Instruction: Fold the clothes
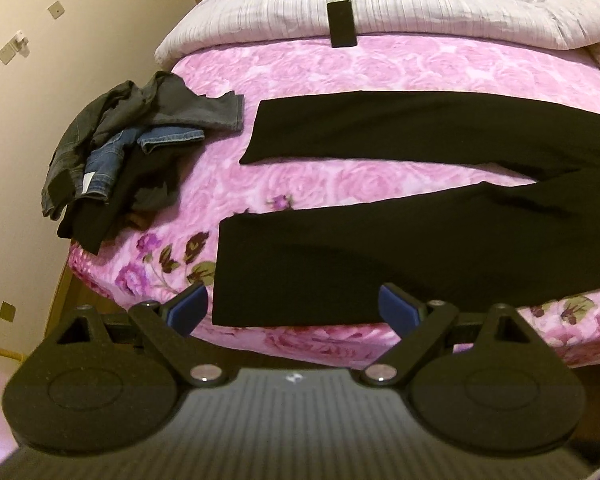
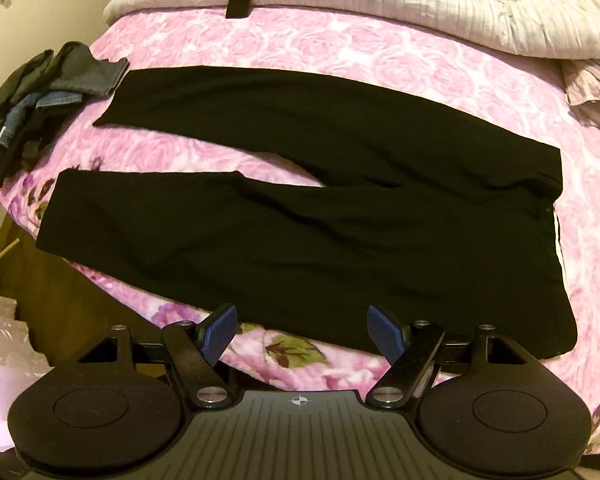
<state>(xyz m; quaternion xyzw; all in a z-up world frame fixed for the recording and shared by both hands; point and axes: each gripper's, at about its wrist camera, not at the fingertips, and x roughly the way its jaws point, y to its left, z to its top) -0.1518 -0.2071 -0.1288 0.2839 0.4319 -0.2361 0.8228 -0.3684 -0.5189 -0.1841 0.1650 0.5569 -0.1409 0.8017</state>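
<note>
A pair of black trousers point(image 1: 380, 248) lies flat on the pink rose-patterned bed point(image 1: 340, 184), legs spread apart and pointing left, waist to the right. In the right wrist view the whole pair of trousers point(image 2: 320, 232) shows, with the waistband at the right. My left gripper point(image 1: 294, 308) hangs open above the hem end of the near leg, nothing between its blue pads. My right gripper point(image 2: 302, 330) is open too, over the near edge of the trousers towards the waist, with its pads holding nothing.
A heap of jeans and dark clothes point(image 1: 120, 152) sits at the bed's left corner. A folded pale quilt point(image 1: 380, 4) lies along the far side, with a small black object point(image 1: 342, 24) leaning on it. A wall stands to the left; the bed's edge runs just below the grippers.
</note>
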